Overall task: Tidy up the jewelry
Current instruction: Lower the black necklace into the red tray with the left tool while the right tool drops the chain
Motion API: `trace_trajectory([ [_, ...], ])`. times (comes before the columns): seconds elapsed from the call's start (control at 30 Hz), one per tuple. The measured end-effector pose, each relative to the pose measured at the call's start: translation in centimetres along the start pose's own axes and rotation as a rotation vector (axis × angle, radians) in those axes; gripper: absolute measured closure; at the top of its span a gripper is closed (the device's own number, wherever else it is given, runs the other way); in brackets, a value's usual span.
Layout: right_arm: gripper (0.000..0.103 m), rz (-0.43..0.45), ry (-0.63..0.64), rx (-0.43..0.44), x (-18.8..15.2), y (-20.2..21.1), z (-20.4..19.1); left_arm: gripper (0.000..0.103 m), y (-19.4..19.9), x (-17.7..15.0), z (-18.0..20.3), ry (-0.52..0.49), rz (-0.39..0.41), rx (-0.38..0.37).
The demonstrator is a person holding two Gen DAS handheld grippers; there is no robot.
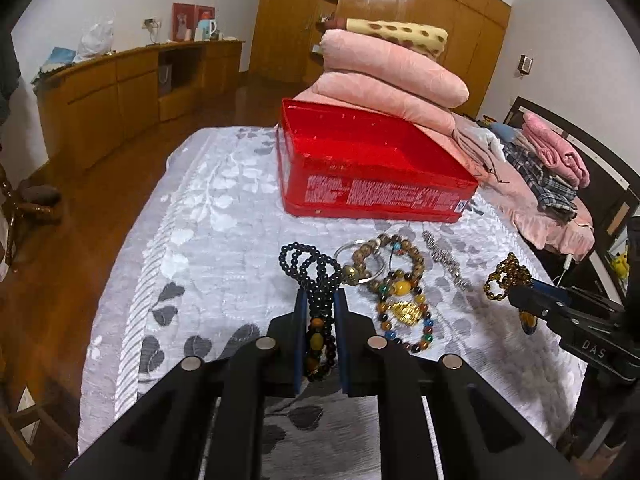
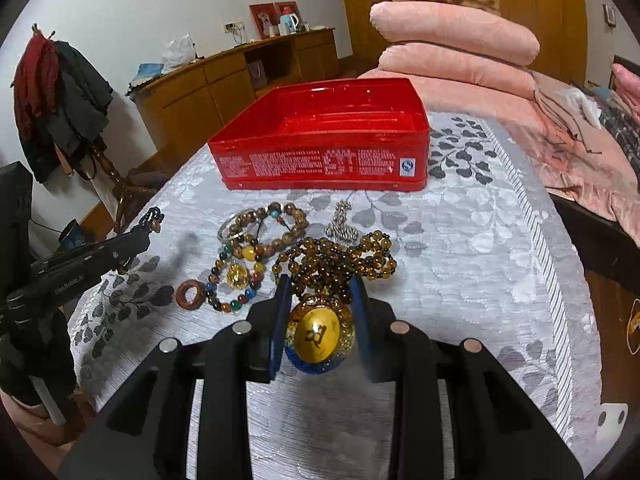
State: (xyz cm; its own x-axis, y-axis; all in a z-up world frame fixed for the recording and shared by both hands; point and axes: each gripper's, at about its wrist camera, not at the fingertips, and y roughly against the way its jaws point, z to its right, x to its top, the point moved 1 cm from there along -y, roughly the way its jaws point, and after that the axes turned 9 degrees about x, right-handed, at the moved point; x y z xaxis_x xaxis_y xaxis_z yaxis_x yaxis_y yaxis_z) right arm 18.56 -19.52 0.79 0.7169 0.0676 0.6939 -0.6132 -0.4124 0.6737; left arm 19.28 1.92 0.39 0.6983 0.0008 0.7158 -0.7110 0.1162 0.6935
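Observation:
My left gripper (image 1: 320, 300) is shut on a black bead necklace (image 1: 306, 260) whose loops stick out ahead of the fingers. My right gripper (image 2: 320, 292) is shut on the round gold pendant (image 2: 320, 332) of an amber bead necklace (image 2: 336, 256). An open red tin box (image 1: 372, 168) stands beyond the jewelry, also in the right wrist view (image 2: 324, 148). On the cloth lie a brown wooden bead bracelet (image 2: 276, 224), a multicolour bead bracelet (image 2: 236, 280), a silver chain (image 2: 340, 224) and a wooden ring (image 2: 192, 294).
The jewelry lies on a grey leaf-patterned bedspread (image 1: 208, 208). Folded pink quilts (image 1: 392, 80) are stacked behind the box. A wooden sideboard (image 1: 120, 92) stands at the far left. A coat stand (image 2: 60, 100) is left of the bed.

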Motion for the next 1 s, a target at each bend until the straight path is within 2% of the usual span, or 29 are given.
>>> trace_trajectory([
  [0.43,0.075,0.034,0.003,0.014,3.0,-0.3,0.1,0.09,-0.7,3.5,1.8,-0.01,0.041,-0.029],
  [0.6,0.075,0.057,0.014,0.026,5.4,-0.3,0.3,0.09,-1.1,6.0,2.4,-0.015,0.069,-0.026],
  [1.0,0.075,0.062,0.021,0.022,10.7,-2.4,0.7,0.09,-4.1,11.0,4.3,-0.025,0.057,-0.016],
])
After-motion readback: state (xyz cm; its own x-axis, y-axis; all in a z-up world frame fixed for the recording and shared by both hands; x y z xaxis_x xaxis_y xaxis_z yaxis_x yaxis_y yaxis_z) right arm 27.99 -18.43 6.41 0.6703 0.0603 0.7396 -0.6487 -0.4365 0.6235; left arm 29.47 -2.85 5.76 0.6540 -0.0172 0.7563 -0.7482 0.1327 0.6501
